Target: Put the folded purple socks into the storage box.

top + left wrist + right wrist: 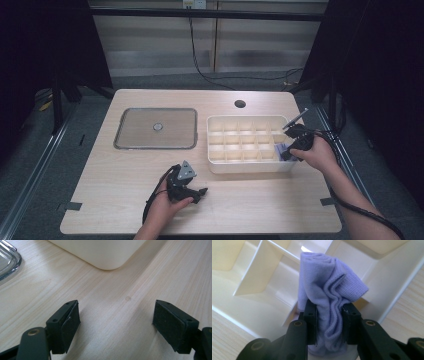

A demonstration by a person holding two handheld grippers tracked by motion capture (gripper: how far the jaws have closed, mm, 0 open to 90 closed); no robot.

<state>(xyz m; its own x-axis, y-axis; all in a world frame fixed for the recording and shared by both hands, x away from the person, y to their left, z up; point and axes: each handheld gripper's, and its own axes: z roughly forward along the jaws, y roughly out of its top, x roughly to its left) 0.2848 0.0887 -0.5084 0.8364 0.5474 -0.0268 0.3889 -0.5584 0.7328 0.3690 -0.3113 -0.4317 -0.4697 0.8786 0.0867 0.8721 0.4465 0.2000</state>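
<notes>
A cream divided organiser box [250,145] sits right of the table's centre. My right gripper [289,152] hangs over the box's near right corner, shut on a bunched lilac cloth [329,292], which also shows in the high view as the lilac cloth [280,148]. The cloth hangs above the cream compartments [262,277]. My left gripper [200,192] rests low over the bare wood in front of the box, open with nothing between its pads [71,322]. A rounded corner of the box [105,255] lies ahead of it.
A shallow clear tray [156,128] with a small round knob lies at the table's left; its rim [7,262] shows beside my left gripper. A cable hole [240,104] is near the far edge. Dark curtains flank the table.
</notes>
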